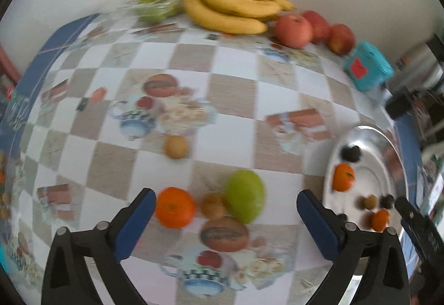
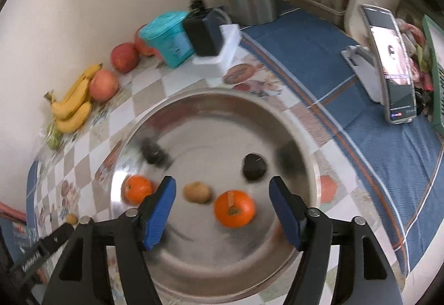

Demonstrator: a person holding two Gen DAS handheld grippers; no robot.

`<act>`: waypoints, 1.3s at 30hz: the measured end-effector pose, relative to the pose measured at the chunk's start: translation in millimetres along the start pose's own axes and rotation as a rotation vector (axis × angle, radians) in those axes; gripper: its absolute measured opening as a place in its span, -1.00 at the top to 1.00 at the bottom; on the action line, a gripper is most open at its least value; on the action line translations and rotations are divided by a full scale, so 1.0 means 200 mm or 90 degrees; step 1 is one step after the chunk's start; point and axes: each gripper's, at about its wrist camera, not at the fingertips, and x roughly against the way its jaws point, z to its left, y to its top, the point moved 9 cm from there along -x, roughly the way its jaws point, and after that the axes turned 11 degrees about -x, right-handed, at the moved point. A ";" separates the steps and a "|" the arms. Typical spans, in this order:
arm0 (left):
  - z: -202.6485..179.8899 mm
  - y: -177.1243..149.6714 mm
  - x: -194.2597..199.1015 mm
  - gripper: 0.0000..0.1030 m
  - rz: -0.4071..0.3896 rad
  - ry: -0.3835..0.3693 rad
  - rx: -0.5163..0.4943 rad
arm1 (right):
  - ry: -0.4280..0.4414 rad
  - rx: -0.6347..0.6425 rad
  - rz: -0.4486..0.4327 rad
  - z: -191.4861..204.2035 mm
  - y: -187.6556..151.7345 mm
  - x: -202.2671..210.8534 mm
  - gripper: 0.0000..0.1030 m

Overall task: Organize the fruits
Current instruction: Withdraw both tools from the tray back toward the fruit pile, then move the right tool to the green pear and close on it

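1. Nearest to us, the left claw [image 1: 224, 208] stands wide with nothing gripped; an orange [image 1: 174, 207], a small brown fruit [image 1: 213, 205] and a green fruit [image 1: 244, 195] lie on the tabletop [image 1: 236, 99] beyond its pads.
2. We see a second small brown fruit [image 1: 176, 147] lying alone farther out.
3. Our right claw [image 2: 222, 199] hangs partly open and empty over the steel plate [image 2: 211, 116].
4. We count on the plate two oranges [image 2: 234, 208], one brown fruit [image 2: 197, 192] and one dark fruit [image 2: 254, 166]; other dark patches are too blurred to tell.
5. Against the wall we count one bunch of bananas [image 1: 233, 11], three red apples [image 1: 294, 30] and bagged green fruit [image 1: 154, 7], number unclear.
6. Around these stand a teal box [image 1: 367, 69], a black adapter [image 2: 204, 32] on a white block, and a phone on a stand [image 2: 394, 66].
7. Nothing lies between either claw and the fruit before it.
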 end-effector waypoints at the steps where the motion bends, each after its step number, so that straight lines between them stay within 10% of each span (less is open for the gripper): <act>1: 0.03 0.00 0.00 -1.00 0.001 0.007 0.007 | -0.001 0.012 0.003 0.03 -0.02 0.00 -0.51; 9: 0.21 0.00 0.02 -1.00 -0.004 0.052 0.037 | 0.012 0.117 0.001 0.24 -0.13 0.00 -0.88; 26: 0.29 -0.01 0.10 -1.00 -0.029 0.054 0.038 | 0.053 0.249 -0.098 0.59 -0.26 0.17 -0.88; 39: 0.53 -0.03 0.13 -1.00 -0.035 0.095 0.086 | 0.060 0.314 -0.022 0.78 -0.48 0.06 -0.88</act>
